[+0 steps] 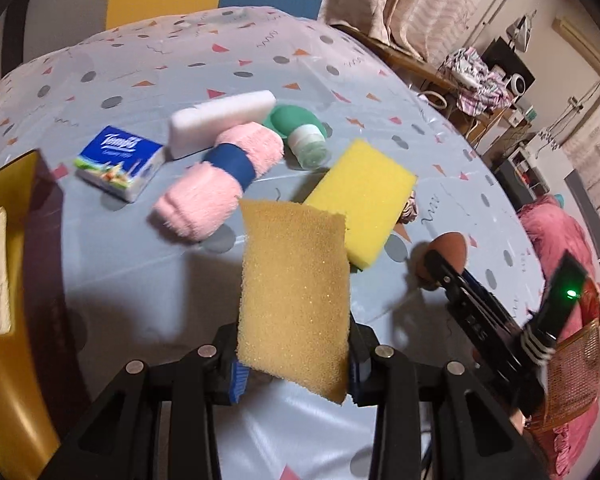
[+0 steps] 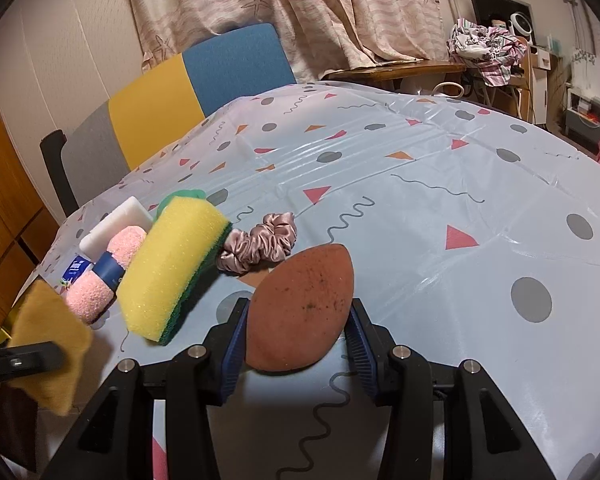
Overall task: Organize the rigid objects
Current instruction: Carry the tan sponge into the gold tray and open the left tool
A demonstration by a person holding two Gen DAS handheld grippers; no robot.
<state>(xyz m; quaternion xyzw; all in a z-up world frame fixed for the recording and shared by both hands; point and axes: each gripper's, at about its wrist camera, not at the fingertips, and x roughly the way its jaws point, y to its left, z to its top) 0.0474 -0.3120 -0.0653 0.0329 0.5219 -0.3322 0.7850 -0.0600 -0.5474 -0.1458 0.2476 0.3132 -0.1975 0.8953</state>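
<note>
Jaws pinch tan sponge (image 1: 294,280); tissue pack (image 1: 120,162) reads "Tempo".

You have two scouring sponges: a tan one (image 1: 294,296) and a yellow one (image 1: 362,196). There is one each of the white foam block (image 1: 220,118), pink rolled towel (image 1: 220,184), tissue pack (image 1: 120,162), green bottle (image 1: 302,134), scrunchie (image 2: 258,242) and brown egg-shaped sponge (image 2: 300,308).
</note>
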